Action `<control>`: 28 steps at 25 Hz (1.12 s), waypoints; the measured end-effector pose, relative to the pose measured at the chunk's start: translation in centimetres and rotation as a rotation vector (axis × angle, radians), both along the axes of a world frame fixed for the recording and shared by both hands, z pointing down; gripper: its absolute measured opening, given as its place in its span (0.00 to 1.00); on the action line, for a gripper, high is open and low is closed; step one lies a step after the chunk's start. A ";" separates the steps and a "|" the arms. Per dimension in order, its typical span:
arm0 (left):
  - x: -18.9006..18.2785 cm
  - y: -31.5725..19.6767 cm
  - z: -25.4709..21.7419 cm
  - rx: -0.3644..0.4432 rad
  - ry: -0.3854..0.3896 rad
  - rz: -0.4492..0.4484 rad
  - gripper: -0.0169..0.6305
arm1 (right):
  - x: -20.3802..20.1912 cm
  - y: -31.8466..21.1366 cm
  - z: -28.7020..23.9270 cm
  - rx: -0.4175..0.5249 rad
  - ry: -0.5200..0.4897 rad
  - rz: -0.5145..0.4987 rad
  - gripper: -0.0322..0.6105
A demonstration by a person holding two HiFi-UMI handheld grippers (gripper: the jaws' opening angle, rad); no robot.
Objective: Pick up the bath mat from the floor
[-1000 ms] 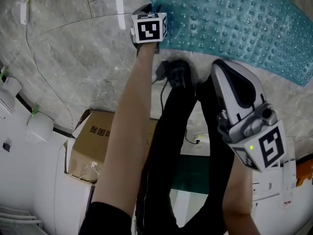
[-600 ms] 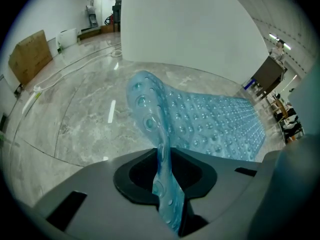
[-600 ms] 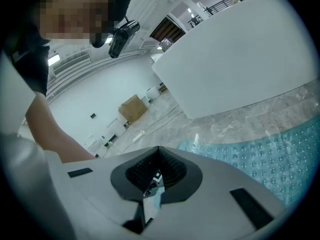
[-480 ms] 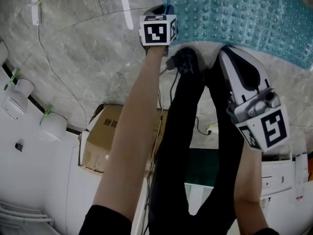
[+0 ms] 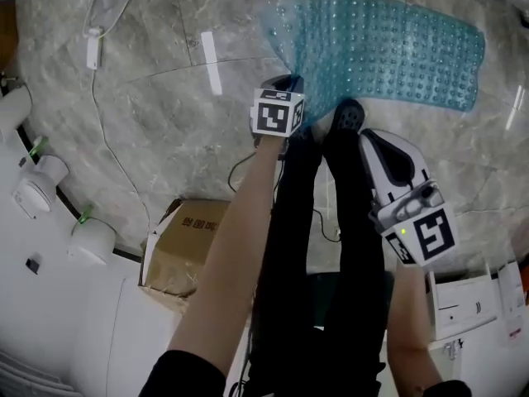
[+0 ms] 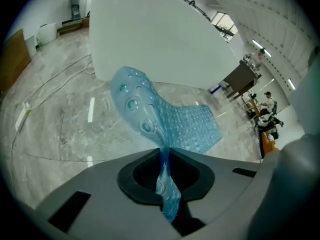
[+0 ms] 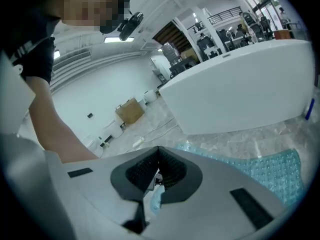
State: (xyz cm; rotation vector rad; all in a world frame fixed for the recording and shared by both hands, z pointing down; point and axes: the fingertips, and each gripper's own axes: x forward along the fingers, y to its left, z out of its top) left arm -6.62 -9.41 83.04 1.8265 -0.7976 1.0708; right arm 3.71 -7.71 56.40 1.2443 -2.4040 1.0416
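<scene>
on marble floor, bath mat in left gripper, cardboard box nearby

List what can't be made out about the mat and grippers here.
- Head view: the left gripper's grip on the mat, behind its cube.
- Head view: the mat's near edge, behind a shoe.
- Right gripper view: most of the mat, blocked by the right gripper's body and cut off by the frame edge.
</scene>
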 end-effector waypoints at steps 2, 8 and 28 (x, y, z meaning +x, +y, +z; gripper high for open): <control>1.9 0.1 -3.7 0.000 0.014 0.027 0.09 | 1.2 -0.8 -3.7 0.032 0.006 0.007 0.07; 6.2 0.4 -15.1 0.015 0.059 0.081 0.09 | 4.6 -0.4 -13.9 0.096 0.009 0.039 0.07; 4.0 0.8 -50.0 0.399 0.150 0.099 0.09 | 13.4 2.3 -40.1 0.324 0.138 0.164 0.07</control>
